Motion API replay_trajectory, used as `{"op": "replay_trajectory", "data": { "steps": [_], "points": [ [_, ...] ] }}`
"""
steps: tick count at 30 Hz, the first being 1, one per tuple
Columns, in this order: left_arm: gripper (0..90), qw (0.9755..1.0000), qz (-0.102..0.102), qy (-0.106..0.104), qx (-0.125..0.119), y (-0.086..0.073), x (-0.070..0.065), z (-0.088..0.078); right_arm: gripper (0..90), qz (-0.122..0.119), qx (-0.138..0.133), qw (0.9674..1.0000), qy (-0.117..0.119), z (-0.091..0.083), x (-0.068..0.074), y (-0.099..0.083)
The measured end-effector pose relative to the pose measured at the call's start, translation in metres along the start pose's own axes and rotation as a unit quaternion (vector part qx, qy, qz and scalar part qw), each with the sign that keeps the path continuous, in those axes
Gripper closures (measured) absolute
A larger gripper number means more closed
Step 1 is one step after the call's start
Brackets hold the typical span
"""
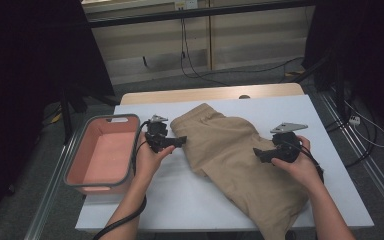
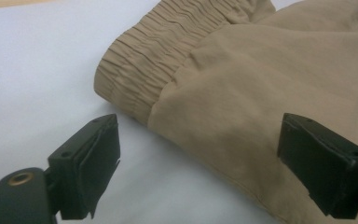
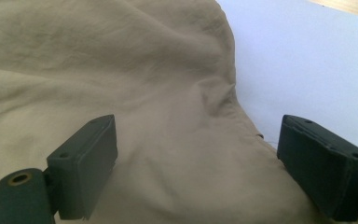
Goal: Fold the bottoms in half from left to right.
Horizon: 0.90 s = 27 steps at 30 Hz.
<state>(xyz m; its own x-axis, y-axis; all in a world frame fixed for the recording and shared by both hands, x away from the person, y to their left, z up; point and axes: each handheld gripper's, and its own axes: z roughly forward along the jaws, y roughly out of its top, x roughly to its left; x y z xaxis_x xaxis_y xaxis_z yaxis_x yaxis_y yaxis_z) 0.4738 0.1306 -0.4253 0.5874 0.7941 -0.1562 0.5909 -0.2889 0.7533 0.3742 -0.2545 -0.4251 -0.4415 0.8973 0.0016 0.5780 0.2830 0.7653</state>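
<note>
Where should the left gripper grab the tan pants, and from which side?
Take the pants by the gathered waistband, probably at its near corner. It is the thickest edge, folded over and slightly raised off the table, so a jaw can likely slip under. Come in low from the bin side: the left gripper is open there, jaws toward that edge.

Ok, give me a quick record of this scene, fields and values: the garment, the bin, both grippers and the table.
garment: tan trousers, folded, lying across the white table, elastic waistband at the far left end
bin: pink bin with grey rim, at the table's left edge, nothing visible inside
left gripper: open, beside the trousers' left edge, holding nothing
right gripper: open, over the trousers' right part, holding nothing
floor: cables behind the table
</note>
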Motion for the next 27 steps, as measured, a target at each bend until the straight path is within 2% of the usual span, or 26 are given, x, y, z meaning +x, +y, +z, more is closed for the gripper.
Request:
{"op": "replay_trajectory", "data": {
  "steps": [2,4,7,9,10,13,15,16,20,24,27],
  "points": [
    [13.9,1.0,-0.004,-0.004,0.003,0.001,0.0,0.004,12.1,-0.005,-0.002,1.0,0.0,-0.001,0.001,-0.001],
    [14.1,0.9999,0.005,-0.001,0.009,0.002,0.0,0.007,11.9,-0.009,-0.002,1.0,-0.001,-0.002,0.002,-0.001],
    [14.8,0.9998,0.005,0.004,0.018,0.002,-0.001,0.015,11.7,-0.011,0.001,0.9999,-0.001,0.0,0.003,-0.002],
    [15.9,0.9998,-0.003,0.008,0.018,0.0,-0.002,0.02,11.7,-0.012,0.003,0.9999,0.001,0.001,0.004,-0.003],
    [16.3,0.9996,0.001,0.01,0.026,-0.001,-0.002,0.023,11.7,-0.014,0.004,0.9999,0.003,0.001,0.005,-0.003],
    [17.2,0.9993,0.001,0.005,0.038,-0.005,-0.002,0.029,11.8,-0.02,0.006,0.9998,0.005,0.002,0.008,-0.003],
    [17.1,0.9993,-0.004,0.008,0.038,-0.007,-0.003,0.032,11.8,-0.022,0.006,0.9997,0.005,0.003,0.009,-0.003],
    [17.1,0.999,-0.006,0.001,0.044,-0.008,-0.001,0.032,11.9,-0.022,0.007,0.9997,0.005,0.003,0.01,-0.003],
    [18.6,0.999,-0.017,-0.001,0.042,-0.011,0.002,0.036,12.0,-0.025,0.005,0.9997,0.006,0.003,0.011,-0.002],
    [19.2,0.9991,-0.015,0.0,0.041,-0.011,0.001,0.037,12.2,-0.026,0.005,0.9996,0.005,0.004,0.012,-0.002],
    [23.4,0.9992,-0.013,0.004,0.038,-0.011,0.0,0.037,12.4,-0.027,0.006,0.9996,0.007,0.005,0.013,-0.002]
  ]
}}
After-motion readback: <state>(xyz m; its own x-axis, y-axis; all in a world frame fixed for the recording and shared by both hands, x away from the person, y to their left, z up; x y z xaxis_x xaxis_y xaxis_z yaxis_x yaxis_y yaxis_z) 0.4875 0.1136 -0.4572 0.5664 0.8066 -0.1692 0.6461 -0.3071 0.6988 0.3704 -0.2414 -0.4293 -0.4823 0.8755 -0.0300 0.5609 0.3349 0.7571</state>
